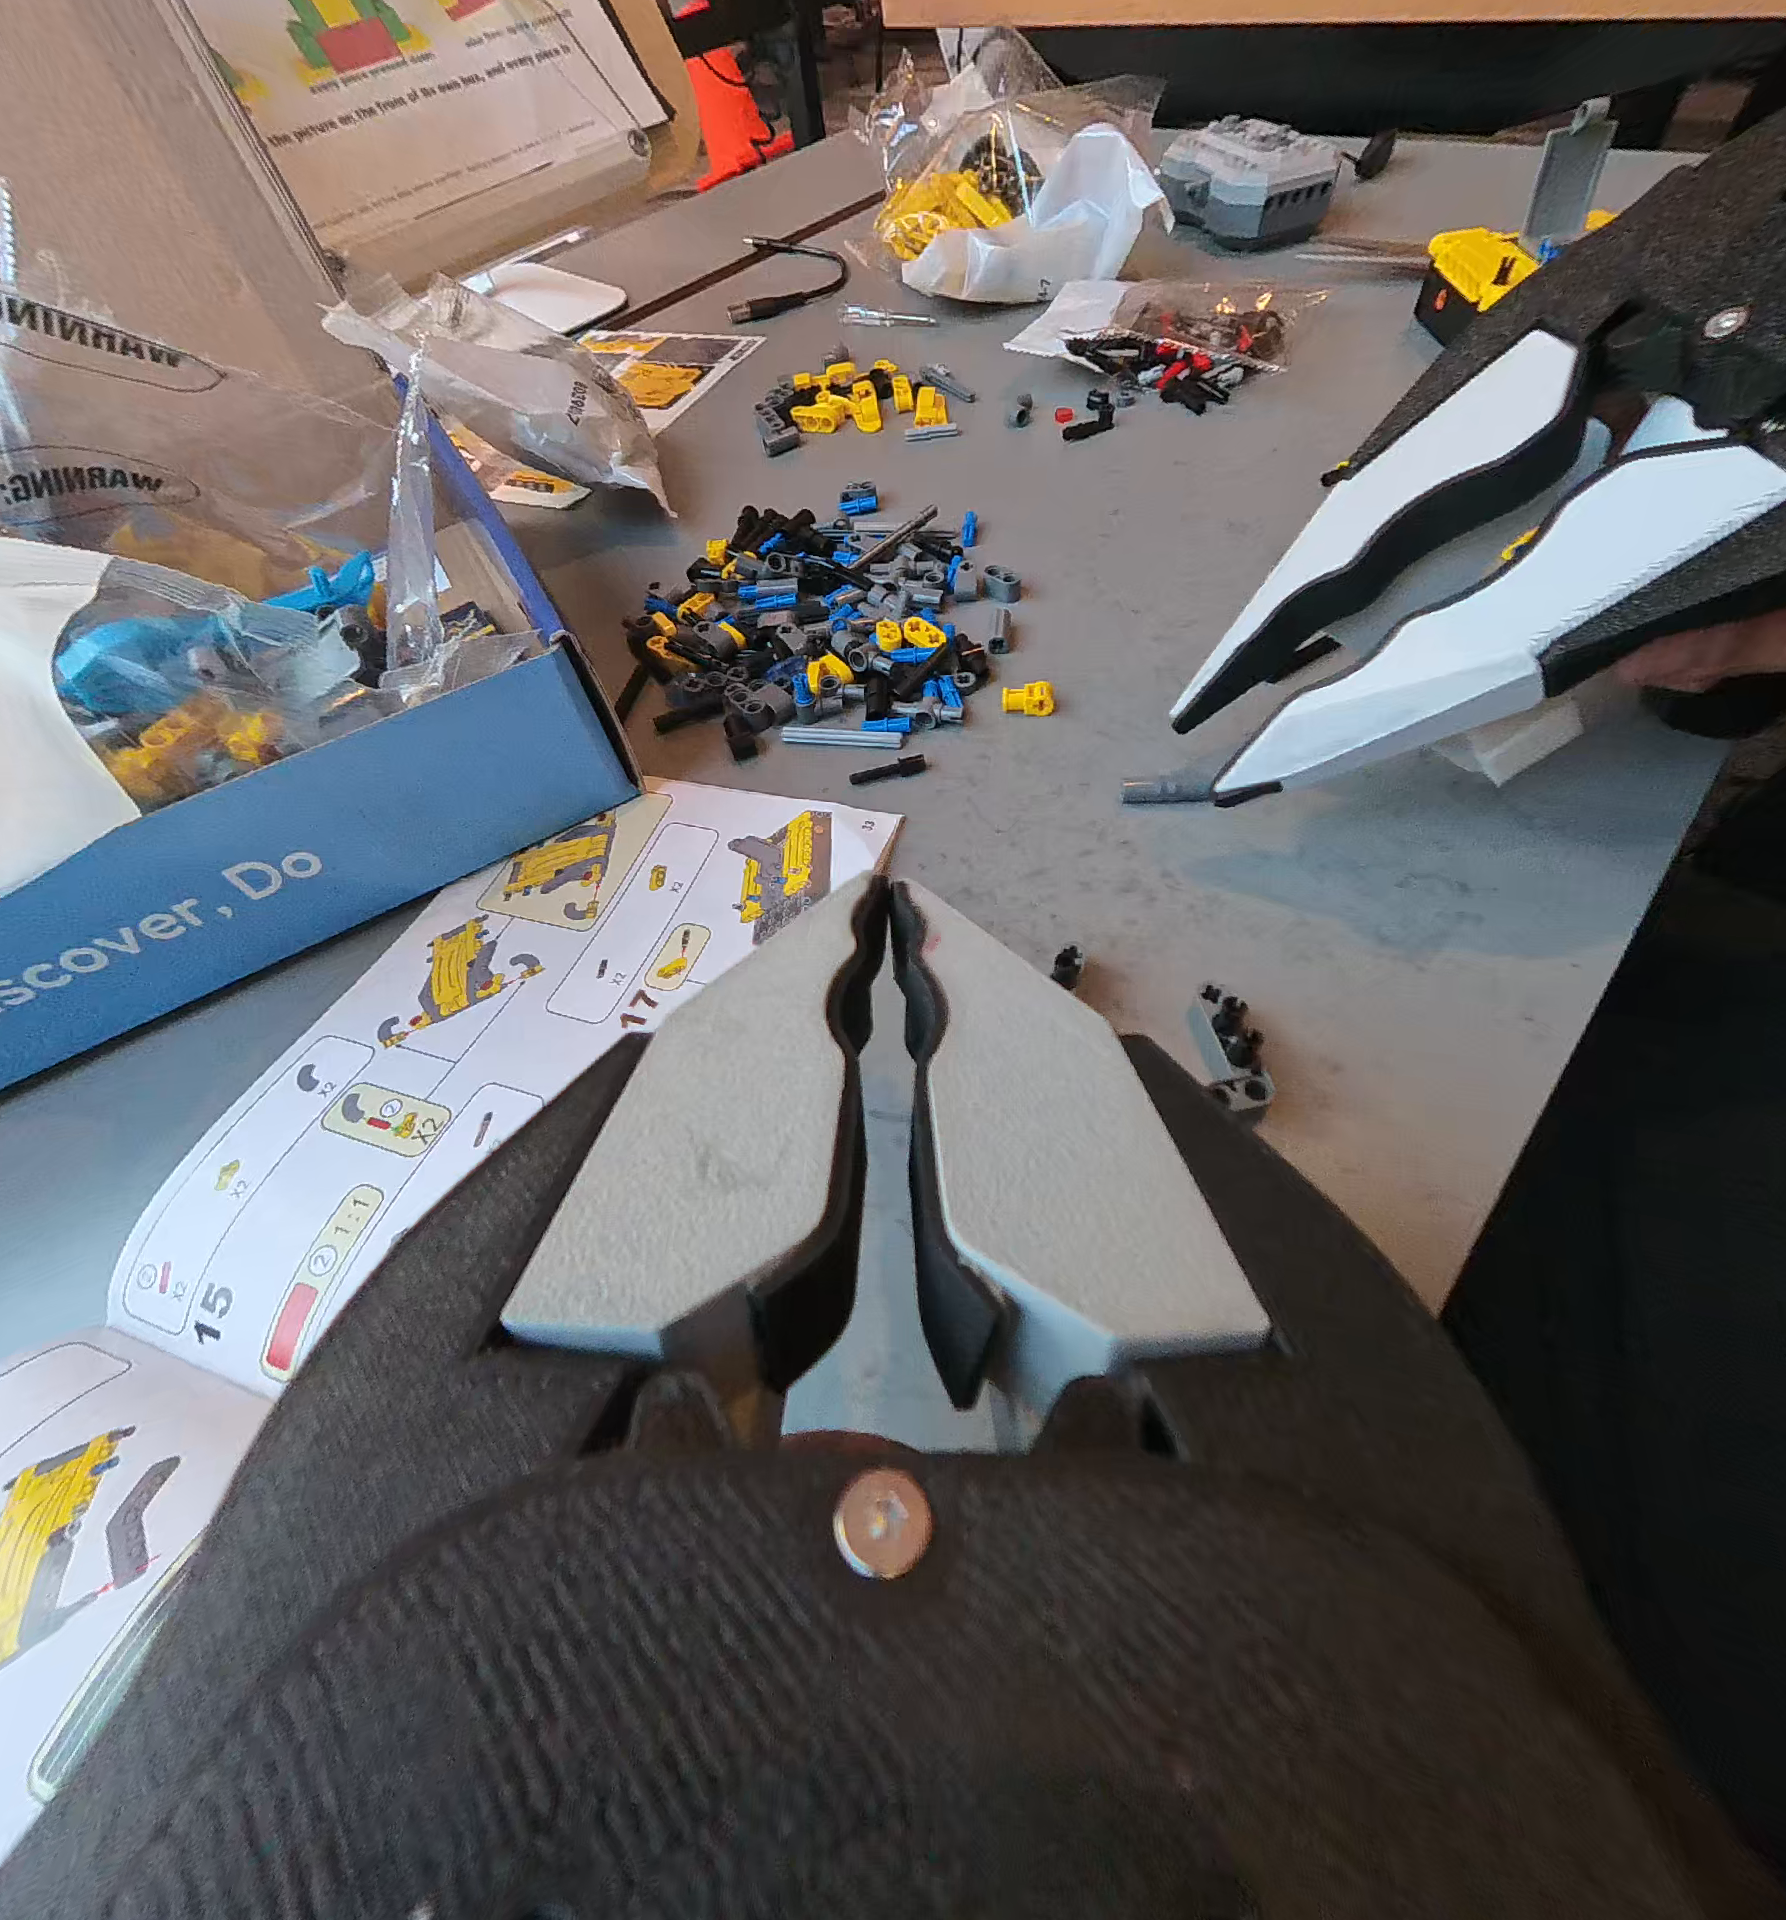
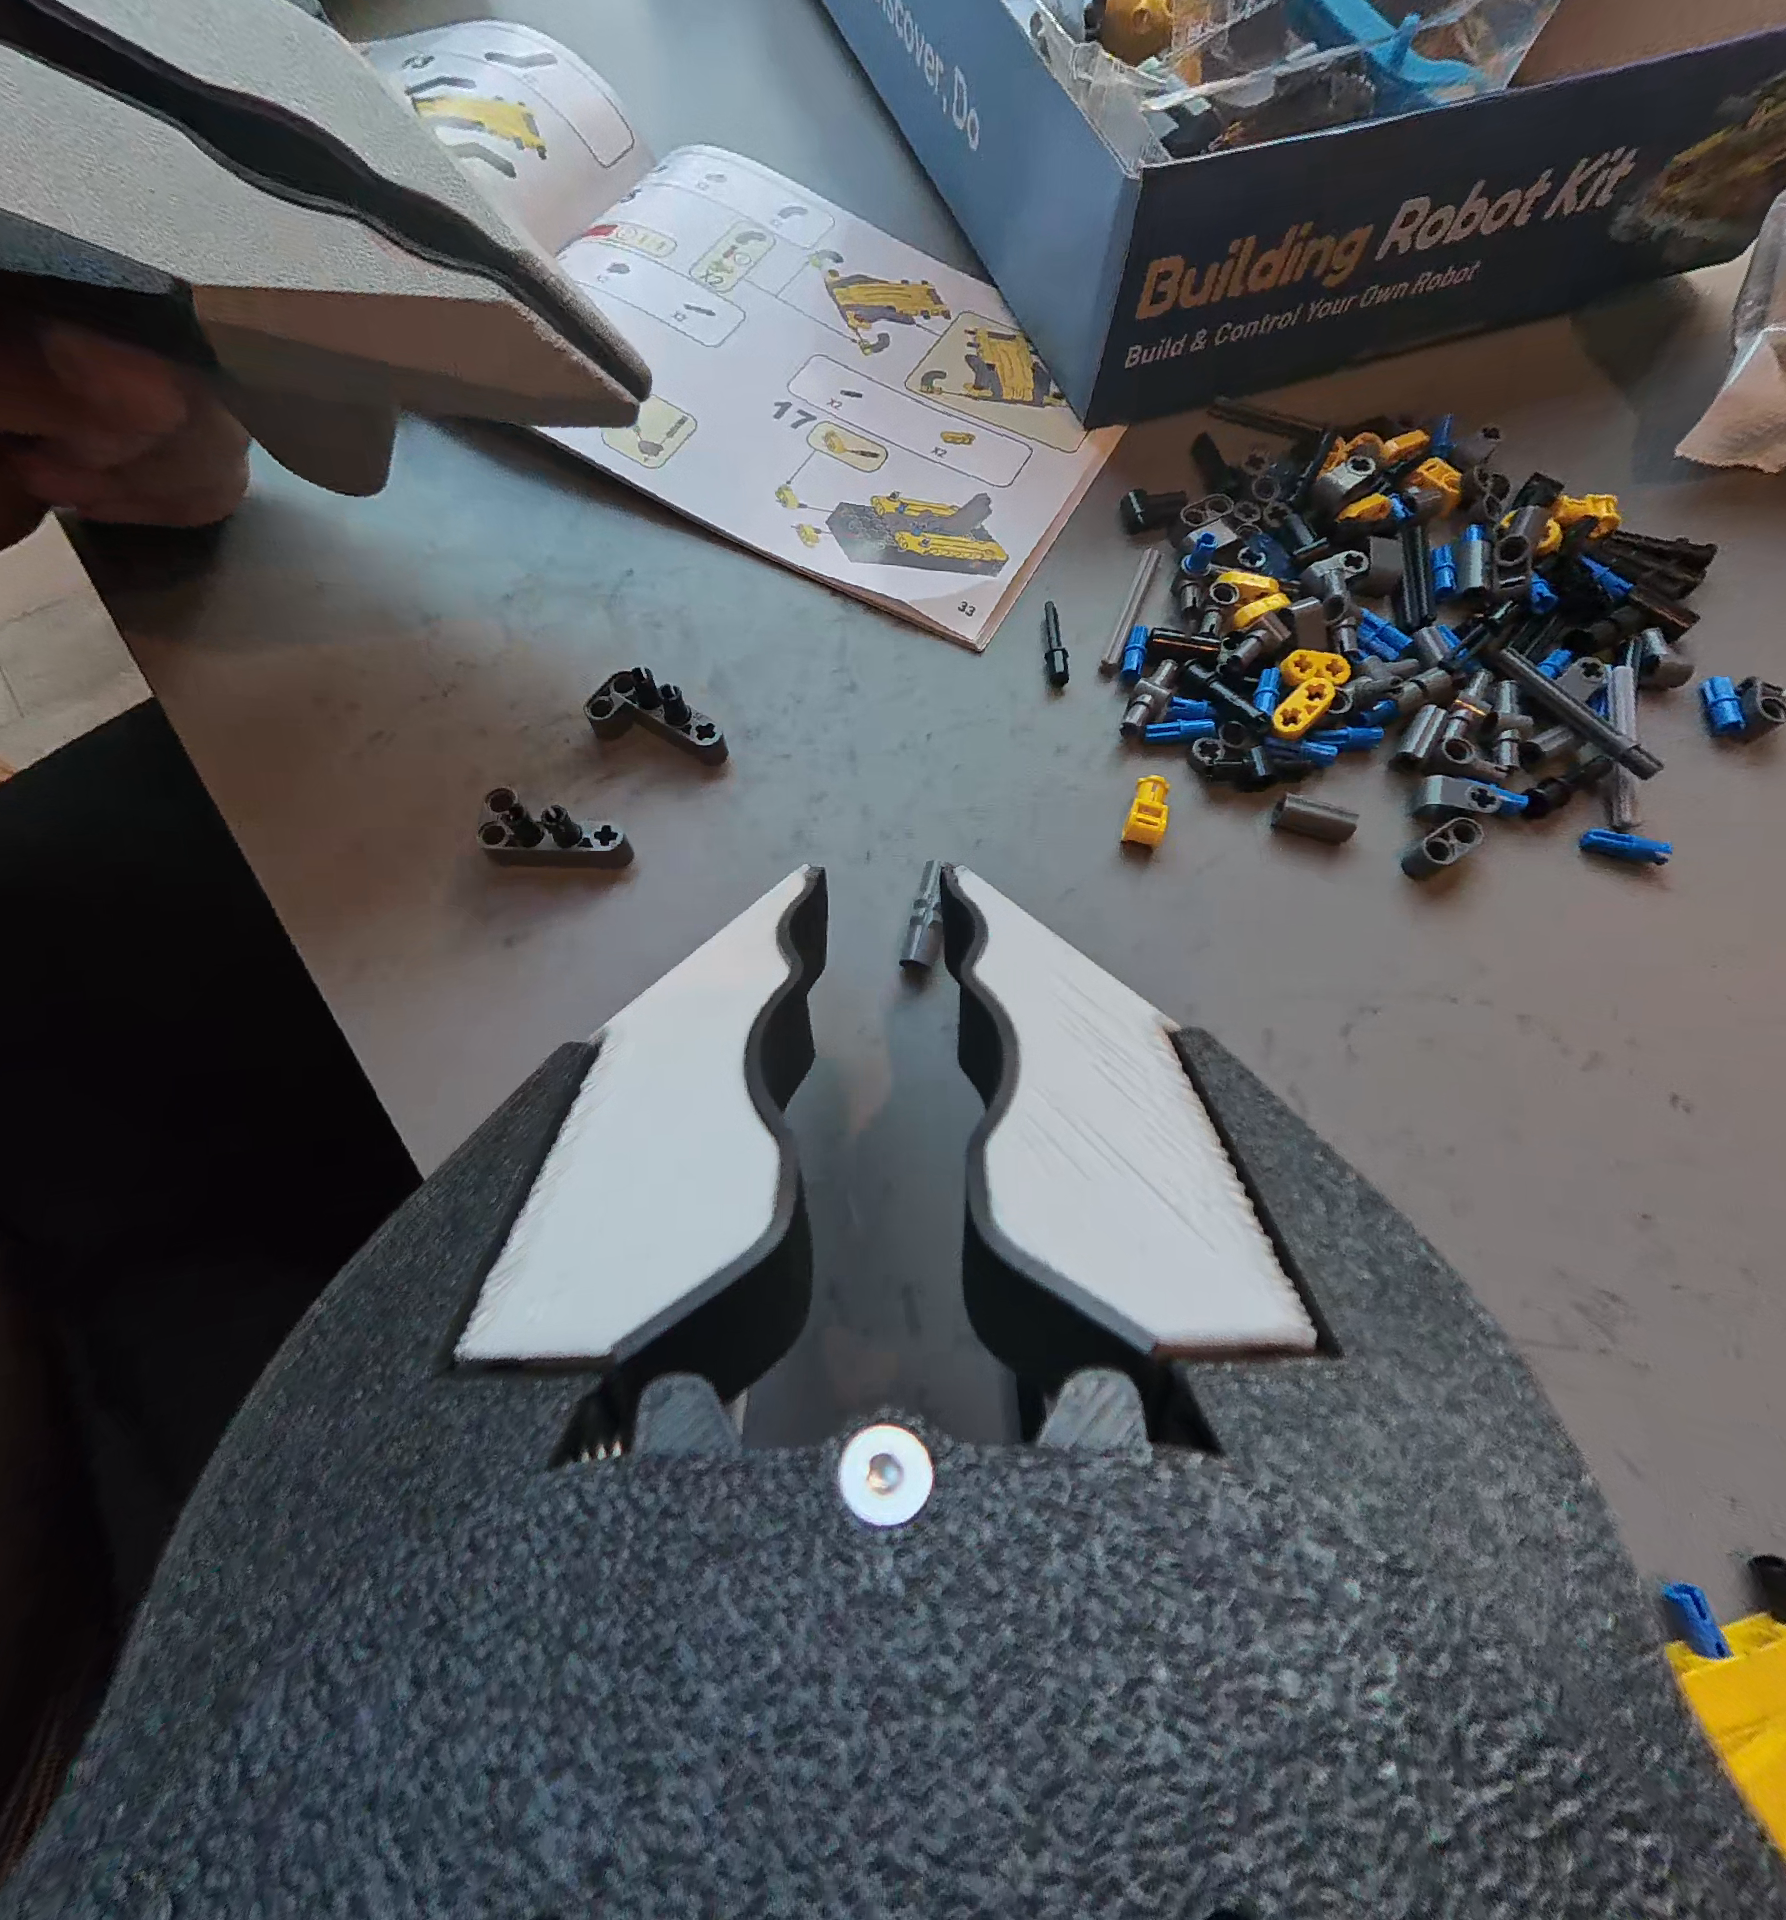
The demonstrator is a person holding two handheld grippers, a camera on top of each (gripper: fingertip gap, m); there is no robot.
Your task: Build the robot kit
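Note:
My right gripper (image 2: 881, 878) is open, low over the grey table (image 2: 1388, 1143). A small grey pin (image 2: 920, 920) lies on the table between its fingertips, close against the right finger. It also shows in the left wrist view (image 1: 1164, 787), at the tips of the right gripper (image 1: 1203, 758). My left gripper (image 1: 887, 902) is shut, with nothing visible between its tips, and hovers over the edge of an open instruction booklet (image 1: 401, 1091). In the right wrist view the left gripper (image 2: 640, 400) shows at top left above the booklet (image 2: 816, 395).
A pile of small black, grey, blue and yellow pieces (image 2: 1440, 644) lies ahead of the right gripper. Two dark L-shaped beams with pins (image 2: 660, 717) (image 2: 551, 831) lie near the table's edge. A blue box (image 1: 297, 831) holds bagged parts. Plastic bags (image 1: 1014, 208) sit at the back.

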